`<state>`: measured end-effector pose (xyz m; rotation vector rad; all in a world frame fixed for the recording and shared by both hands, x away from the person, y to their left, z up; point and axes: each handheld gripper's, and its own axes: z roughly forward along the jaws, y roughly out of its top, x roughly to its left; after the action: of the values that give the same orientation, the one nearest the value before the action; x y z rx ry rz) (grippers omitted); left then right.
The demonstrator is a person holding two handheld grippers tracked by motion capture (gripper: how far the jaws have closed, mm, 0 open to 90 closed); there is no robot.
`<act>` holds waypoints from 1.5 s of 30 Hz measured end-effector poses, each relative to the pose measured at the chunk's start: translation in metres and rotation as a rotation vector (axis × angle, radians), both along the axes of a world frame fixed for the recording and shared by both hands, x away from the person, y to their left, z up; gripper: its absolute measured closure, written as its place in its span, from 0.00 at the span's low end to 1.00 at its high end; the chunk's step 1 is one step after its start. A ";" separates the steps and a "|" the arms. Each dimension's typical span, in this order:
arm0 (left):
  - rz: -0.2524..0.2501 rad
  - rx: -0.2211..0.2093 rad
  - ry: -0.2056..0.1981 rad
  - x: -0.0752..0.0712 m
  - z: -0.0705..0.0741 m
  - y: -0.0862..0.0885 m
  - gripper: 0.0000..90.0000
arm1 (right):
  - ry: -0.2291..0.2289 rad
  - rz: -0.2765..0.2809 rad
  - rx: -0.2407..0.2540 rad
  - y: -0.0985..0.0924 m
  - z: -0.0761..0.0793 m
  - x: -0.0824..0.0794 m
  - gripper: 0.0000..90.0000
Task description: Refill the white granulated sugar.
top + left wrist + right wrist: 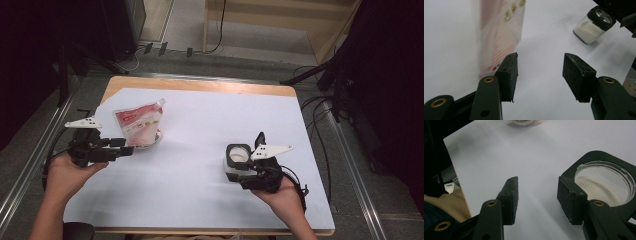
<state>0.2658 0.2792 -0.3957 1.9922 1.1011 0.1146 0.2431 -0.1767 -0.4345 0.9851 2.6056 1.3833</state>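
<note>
A red-and-white spouted pouch (139,122) stands upright at the table's left, blurred in the left gripper view (499,30). My left gripper (128,147) is open just short of its base; the pouch is beside the left jaw, outside the gap (540,67). A square glass jar (237,156) of white powder with a black collar stands at the right. My right gripper (246,173) is open close against it. In the right gripper view the jar (604,180) lies just beyond the right jaw, and bare table shows in the gripper's gap (537,187).
A white sheet (200,150) covers the wooden table. A small bowl (155,140) sits behind the pouch's base and shows at the top of the right gripper view (524,122). The jar (592,25) appears far off in the left gripper view. Cables and stands flank the table.
</note>
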 end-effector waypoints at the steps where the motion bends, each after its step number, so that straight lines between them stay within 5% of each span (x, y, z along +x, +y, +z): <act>1: -0.006 -0.010 -0.002 0.001 0.001 -0.005 0.52 | 0.001 0.001 -0.005 -0.001 0.000 -0.001 0.58; 7: -0.053 -0.011 -0.027 0.004 0.002 -0.033 0.52 | 0.015 -0.008 -0.009 -0.010 0.000 -0.002 0.61; 13: -0.092 0.022 -0.004 0.013 0.000 -0.050 0.51 | 0.024 -0.028 0.001 -0.021 0.002 -0.003 0.67; 30: -0.166 0.035 0.006 0.021 -0.005 -0.070 0.51 | 0.039 -0.045 -0.016 -0.054 0.004 -0.006 0.84; 45: -0.181 0.047 -0.002 0.023 -0.008 -0.079 0.51 | 0.069 -0.132 -0.027 -0.088 -0.006 0.004 0.93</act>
<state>0.2884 0.2005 -0.4037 2.1230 0.9193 0.0469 0.2475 -0.2645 -0.4403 1.1981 2.5464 1.3026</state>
